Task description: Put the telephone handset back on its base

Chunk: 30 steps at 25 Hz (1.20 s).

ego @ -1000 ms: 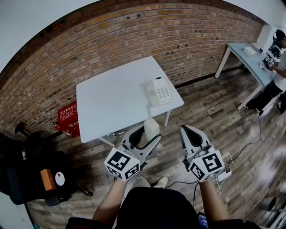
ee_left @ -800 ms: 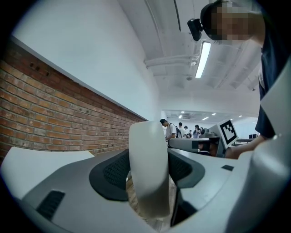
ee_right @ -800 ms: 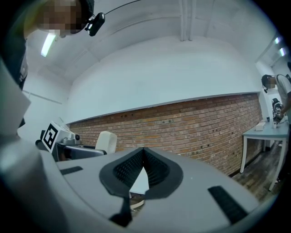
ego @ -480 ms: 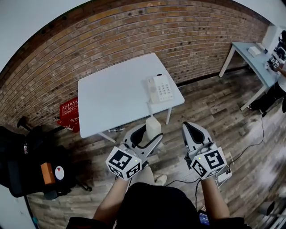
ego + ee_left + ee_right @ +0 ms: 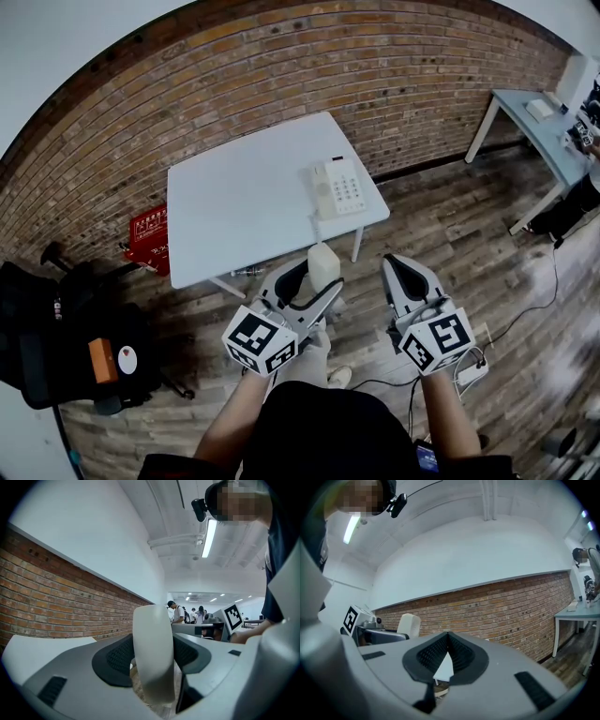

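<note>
My left gripper [image 5: 309,283] fingers grip the handset [image 5: 322,264], right gripper [image 5: 391,268] closed empty; the base [image 5: 337,187] at the counter's [image 5: 244,206] right edge lies well apart, nothing replaced yet.

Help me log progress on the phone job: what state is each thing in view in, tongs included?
left tongs: shut on the handset.
right tongs: shut, empty.
handset: off its base, held upright over the floor, short of the table.
telephone base: on the table near its right front corner, cradle empty.
</note>
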Tool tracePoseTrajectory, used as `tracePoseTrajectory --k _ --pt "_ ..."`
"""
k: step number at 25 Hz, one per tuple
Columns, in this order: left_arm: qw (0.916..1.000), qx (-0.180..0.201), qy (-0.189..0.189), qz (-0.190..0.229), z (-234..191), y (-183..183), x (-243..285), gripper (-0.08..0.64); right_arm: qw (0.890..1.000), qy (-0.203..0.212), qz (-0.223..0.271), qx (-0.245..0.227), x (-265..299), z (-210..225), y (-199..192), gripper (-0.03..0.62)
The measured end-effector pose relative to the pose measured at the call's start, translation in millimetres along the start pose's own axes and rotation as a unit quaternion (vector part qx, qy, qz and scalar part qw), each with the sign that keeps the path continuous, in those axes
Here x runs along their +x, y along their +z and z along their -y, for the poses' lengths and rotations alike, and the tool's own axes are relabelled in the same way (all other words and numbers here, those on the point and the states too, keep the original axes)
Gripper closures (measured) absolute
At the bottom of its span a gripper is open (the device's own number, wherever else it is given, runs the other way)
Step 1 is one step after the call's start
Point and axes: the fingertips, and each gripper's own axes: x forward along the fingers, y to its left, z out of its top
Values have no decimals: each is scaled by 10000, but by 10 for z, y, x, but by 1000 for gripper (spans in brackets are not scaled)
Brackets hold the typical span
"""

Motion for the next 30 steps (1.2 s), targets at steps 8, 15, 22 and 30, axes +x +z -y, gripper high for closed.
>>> tracePoseTrajectory --k 8,15,22,30 --pt "10000 -35 -5 -40 -106 -5 128 305 10000 -7 -49 61 123 124 -31 580" --pt "9999 -89 69 -50 -288 -11 216 305 9999 49 -106 68 316 196 -51 580" --pt "9998 -140 98 -56 -504 -3 343 305 9999 63 -132 76 534 306 -51 580" --pt "9998 -179 68 -94 -785 9 556 305 9998 38 -181 117 828 491 -64 580"
